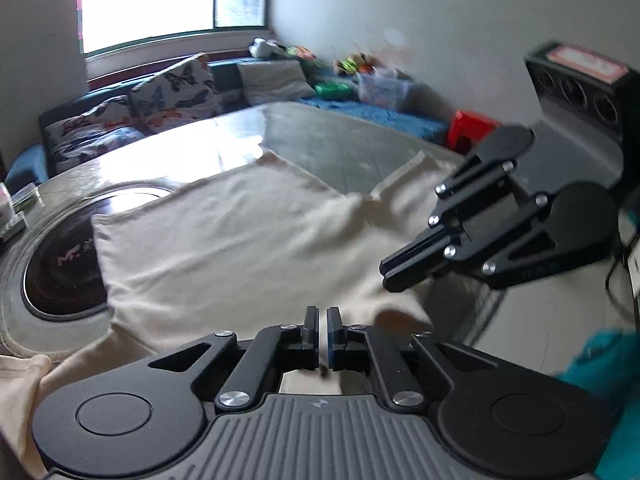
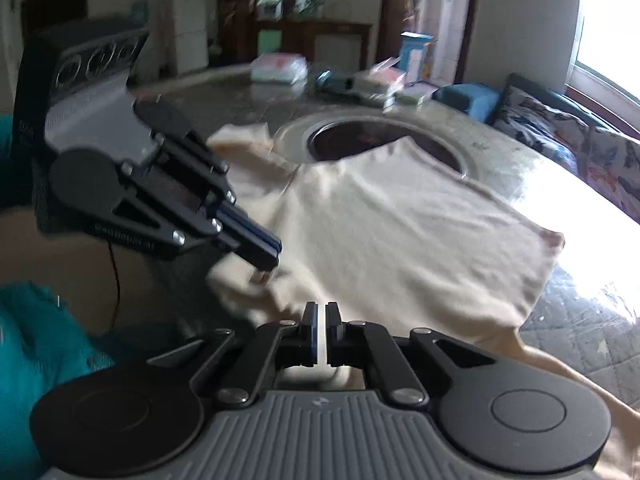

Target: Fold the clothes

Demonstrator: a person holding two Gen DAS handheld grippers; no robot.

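Note:
A cream T-shirt (image 1: 240, 232) lies spread on the grey table (image 1: 328, 140), partly over a round dark inset. It also shows in the right wrist view (image 2: 400, 232). My left gripper (image 1: 323, 320) is shut, its tips at the shirt's near edge; whether cloth is pinched between them is not clear. It also shows from the side in the right wrist view (image 2: 266, 258), over a bunched corner. My right gripper (image 2: 319, 316) is shut above the shirt's near edge. It also shows in the left wrist view (image 1: 390, 276), at the shirt's right edge.
A round dark inset (image 1: 64, 272) sits in the table. Boxes and packets (image 2: 360, 80) lie at the table's far side. A black speaker (image 1: 576, 80) stands at the right. A sofa with butterfly cushions (image 1: 168, 96) runs under the window. Teal cloth (image 2: 36, 340) lies near me.

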